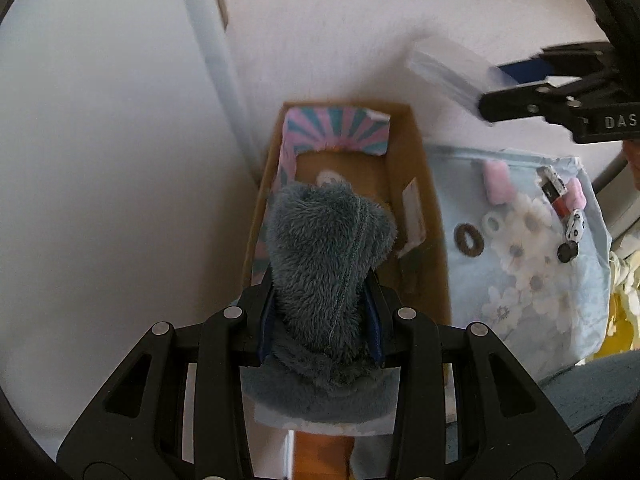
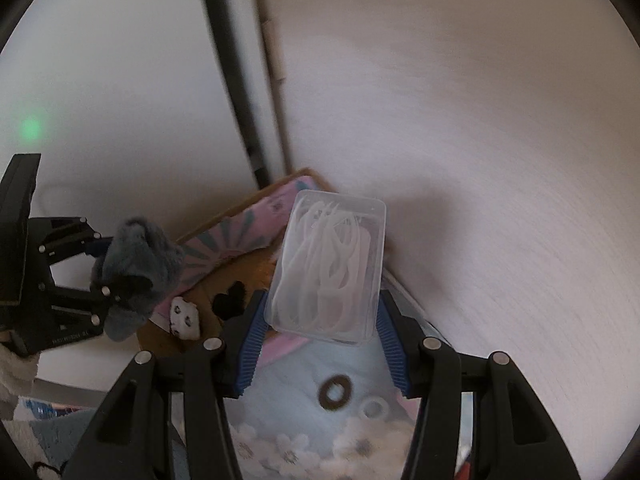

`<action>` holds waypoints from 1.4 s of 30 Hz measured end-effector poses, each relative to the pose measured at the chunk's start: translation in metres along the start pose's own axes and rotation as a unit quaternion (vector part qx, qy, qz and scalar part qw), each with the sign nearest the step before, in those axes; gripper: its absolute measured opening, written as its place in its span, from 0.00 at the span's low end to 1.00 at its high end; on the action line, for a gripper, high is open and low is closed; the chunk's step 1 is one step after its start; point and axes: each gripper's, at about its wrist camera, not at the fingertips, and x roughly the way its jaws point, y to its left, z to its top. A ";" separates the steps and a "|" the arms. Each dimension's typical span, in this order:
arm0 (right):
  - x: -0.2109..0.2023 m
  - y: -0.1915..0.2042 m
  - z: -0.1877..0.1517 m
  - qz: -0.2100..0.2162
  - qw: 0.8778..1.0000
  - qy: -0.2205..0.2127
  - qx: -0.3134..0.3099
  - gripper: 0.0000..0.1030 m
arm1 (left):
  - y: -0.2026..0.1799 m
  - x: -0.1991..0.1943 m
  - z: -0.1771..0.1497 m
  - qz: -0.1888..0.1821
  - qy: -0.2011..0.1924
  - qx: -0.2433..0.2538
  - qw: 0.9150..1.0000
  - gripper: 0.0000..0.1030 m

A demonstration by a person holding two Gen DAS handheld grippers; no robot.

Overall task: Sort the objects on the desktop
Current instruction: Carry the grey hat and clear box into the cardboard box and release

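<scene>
grey plush item: clamped between the fingers of the left gripper, held above the cardboard box. clear plastic case of white strands: pinched at its lower end by the right gripper, fingers closed against its sides, held over the same box. box lined in pink and teal, holding a white spotted piece and a black piece. beside it, a pale blue floral cloth carried a brown ring, a white ring, pink blocks.
</scene>
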 end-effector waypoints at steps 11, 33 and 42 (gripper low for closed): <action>0.116 0.052 0.025 0.044 0.995 0.080 -0.041 0.48 | 0.010 0.040 -0.019 -0.025 0.032 -0.025 0.999 0.32; 0.147 0.056 0.008 0.057 0.987 0.141 -0.058 0.80 | -0.002 0.051 -0.019 -0.042 0.038 -0.006 0.998 1.00; 0.131 0.047 0.004 0.050 0.990 0.124 -0.034 0.99 | -0.005 0.041 -0.018 -0.007 0.039 0.013 0.999 1.00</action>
